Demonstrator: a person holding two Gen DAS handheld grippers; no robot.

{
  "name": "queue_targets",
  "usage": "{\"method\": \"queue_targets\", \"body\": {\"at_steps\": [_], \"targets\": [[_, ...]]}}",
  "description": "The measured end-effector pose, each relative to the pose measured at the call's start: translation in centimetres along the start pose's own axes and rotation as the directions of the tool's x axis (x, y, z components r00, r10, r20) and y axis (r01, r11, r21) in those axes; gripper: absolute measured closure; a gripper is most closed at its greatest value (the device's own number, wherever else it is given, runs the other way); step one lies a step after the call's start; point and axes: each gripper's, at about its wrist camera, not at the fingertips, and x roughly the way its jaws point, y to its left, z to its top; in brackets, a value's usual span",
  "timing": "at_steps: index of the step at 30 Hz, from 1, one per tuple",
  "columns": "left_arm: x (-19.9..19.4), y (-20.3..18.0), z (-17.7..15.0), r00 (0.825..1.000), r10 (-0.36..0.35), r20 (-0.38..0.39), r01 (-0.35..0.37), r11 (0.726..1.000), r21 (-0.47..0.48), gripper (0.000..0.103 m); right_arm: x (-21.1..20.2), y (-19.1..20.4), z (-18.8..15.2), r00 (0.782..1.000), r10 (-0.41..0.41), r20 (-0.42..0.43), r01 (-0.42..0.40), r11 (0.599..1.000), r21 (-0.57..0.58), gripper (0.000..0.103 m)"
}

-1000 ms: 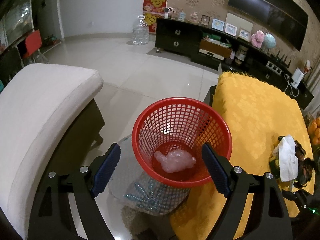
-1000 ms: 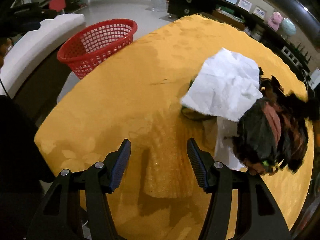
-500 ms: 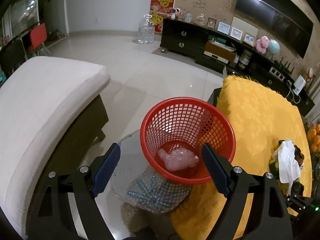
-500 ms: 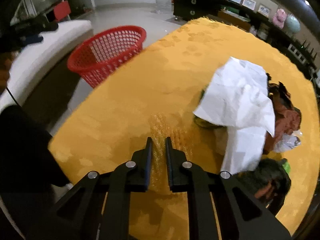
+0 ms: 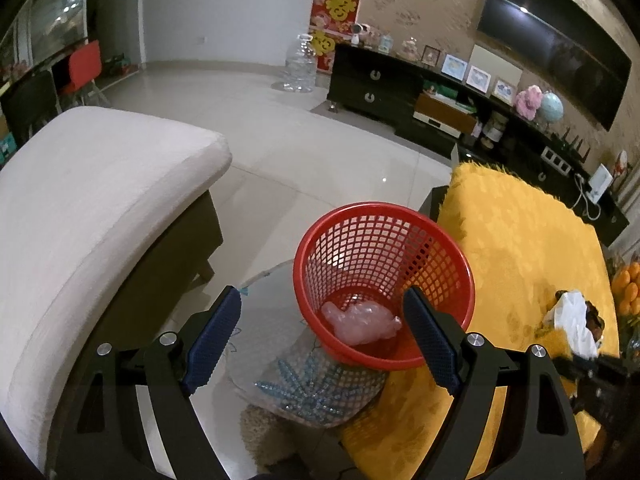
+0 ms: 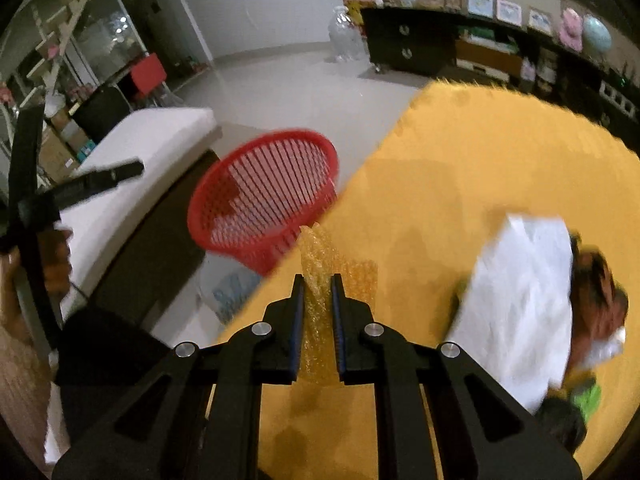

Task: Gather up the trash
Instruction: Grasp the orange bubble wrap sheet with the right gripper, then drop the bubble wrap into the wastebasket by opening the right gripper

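Above the yellow table (image 6: 480, 168), right tongs (image 6: 318, 280) pinch bubble wrap (image 6: 316, 264); left tongs (image 5: 320, 332) gape, empty, over the red basket (image 5: 384, 216).

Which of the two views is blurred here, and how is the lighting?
Right wrist view: smeared by motion, the red basket and white paper streaked, only the right hand-held gripper and its bubble wrap crisp. Left wrist view: sharp, dim indoor light, glare spots on the floor tiles, strong fisheye bending.
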Motion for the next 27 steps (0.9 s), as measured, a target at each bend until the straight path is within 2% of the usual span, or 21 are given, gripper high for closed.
{"method": "queue_targets", "body": {"at_steps": [8,15,17,21,27], "targets": [[-0.8,0.6,0.0,1.0,0.017,0.018,-0.017,1.0,0.005,0.023,3.5,3.8,6.7,1.0,0.009,0.028,-0.007,0.996,-0.091,0.09],[-1.2,1.8,0.2,0.999,0.033,0.026,-0.033,0.999,-0.008,0.023,6.5,5.5,9.0,1.0,0.017,0.001,-0.017,0.993,-0.114,0.087],[-1.2,1.9,0.2,0.999,0.034,0.026,-0.034,0.999,-0.012,0.023,7.0,5.9,9.1,1.0,0.021,-0.005,-0.021,0.994,-0.111,0.082],[-1.2,1.8,0.2,0.999,0.036,0.026,-0.036,0.999,-0.007,0.023,7.0,5.9,8.8,1.0,0.02,0.005,-0.02,0.996,-0.091,0.055],[-1.3,1.5,0.1,0.999,0.036,0.027,-0.036,0.999,-0.003,0.023,5.4,4.9,8.3,0.999,-0.002,0.037,0.004,0.997,-0.074,0.053]]}}
